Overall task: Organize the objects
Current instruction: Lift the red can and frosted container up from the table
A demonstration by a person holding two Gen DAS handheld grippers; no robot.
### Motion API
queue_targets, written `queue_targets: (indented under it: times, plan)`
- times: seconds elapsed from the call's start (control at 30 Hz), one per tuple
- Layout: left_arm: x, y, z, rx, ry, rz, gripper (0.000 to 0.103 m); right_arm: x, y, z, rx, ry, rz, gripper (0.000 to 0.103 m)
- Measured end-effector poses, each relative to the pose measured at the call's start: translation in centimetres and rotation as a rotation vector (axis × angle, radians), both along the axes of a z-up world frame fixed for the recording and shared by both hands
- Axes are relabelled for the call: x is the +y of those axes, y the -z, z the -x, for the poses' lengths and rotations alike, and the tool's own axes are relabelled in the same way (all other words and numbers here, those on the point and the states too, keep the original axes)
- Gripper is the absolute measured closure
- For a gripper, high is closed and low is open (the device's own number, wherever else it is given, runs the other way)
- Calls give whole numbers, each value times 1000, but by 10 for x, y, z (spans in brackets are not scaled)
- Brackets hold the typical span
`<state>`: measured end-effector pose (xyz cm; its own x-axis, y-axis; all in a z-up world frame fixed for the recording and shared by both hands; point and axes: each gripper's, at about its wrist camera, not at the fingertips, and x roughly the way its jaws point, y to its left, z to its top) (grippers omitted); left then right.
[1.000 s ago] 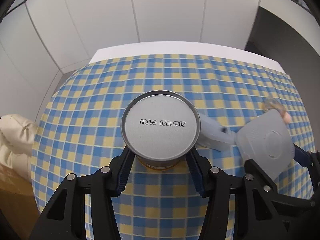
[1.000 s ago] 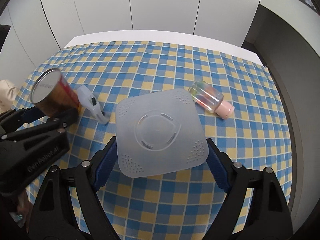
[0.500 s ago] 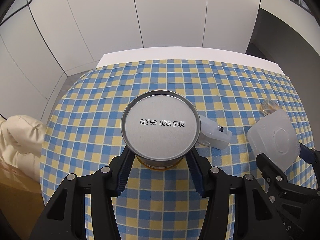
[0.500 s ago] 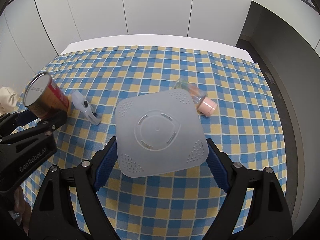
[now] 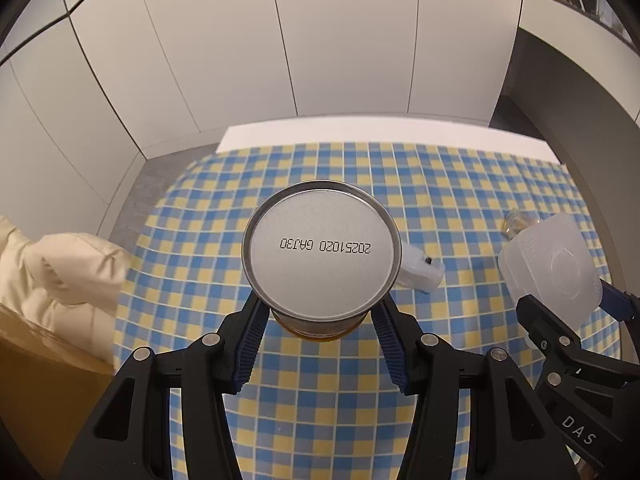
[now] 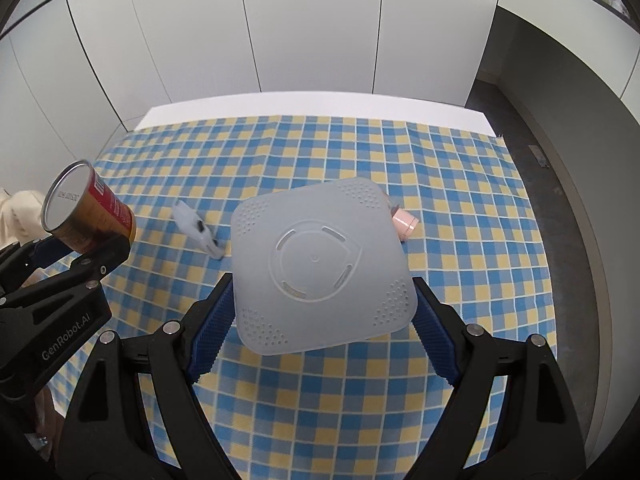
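Note:
My left gripper (image 5: pixel 320 320) is shut on a metal can (image 5: pixel 321 250), its silver end with a printed date facing the camera, held well above the checked tablecloth (image 5: pixel 280 392). The can (image 6: pixel 86 211) shows a red and gold label in the right wrist view. My right gripper (image 6: pixel 322 316) is shut on a translucent white square container (image 6: pixel 320 264), also held high; it shows at the right of the left wrist view (image 5: pixel 554 266). A pale blue clip-like object (image 6: pixel 196 232) lies on the cloth. A small bottle with a pink cap (image 6: pixel 404 225) lies mostly hidden behind the container.
The table's white far edge (image 6: pixel 312 106) meets white wall panels. A cream cushion (image 5: pixel 52 272) and a brown box (image 5: pixel 36 380) sit left of the table. Grey floor (image 6: pixel 560 184) lies to the right.
Both grippers have risen and pulled back with their loads; the table looks smaller and farther. The bottle has slid behind the container in the right wrist view.

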<state>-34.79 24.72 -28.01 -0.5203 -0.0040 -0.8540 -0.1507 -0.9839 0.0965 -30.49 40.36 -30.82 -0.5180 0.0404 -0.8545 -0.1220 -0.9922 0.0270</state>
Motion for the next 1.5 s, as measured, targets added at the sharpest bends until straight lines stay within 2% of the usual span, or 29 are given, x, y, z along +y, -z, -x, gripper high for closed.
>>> queue_targets:
  times: [0.5, 0.9, 1.07, 1.23, 1.5]
  plan:
    - [-8, -96, -23, 51, 19, -60, 50, 0, -91, -18, 67, -4, -67, 18]
    - [-24, -198, -41, 140, 33, -95, 50, -10, -197, -45, 150, -15, -142, 18]
    - [-21, -237, -59, 209, 53, -65, 50, -16, -240, -60, 196, -23, -166, 18]
    - [-18, -267, -72, 230, 68, -86, 50, -16, -279, -74, 231, -17, -159, 18]
    - [-9, -305, -100, 258, 102, -107, 50, -7, -320, -93, 276, 10, -158, 18]
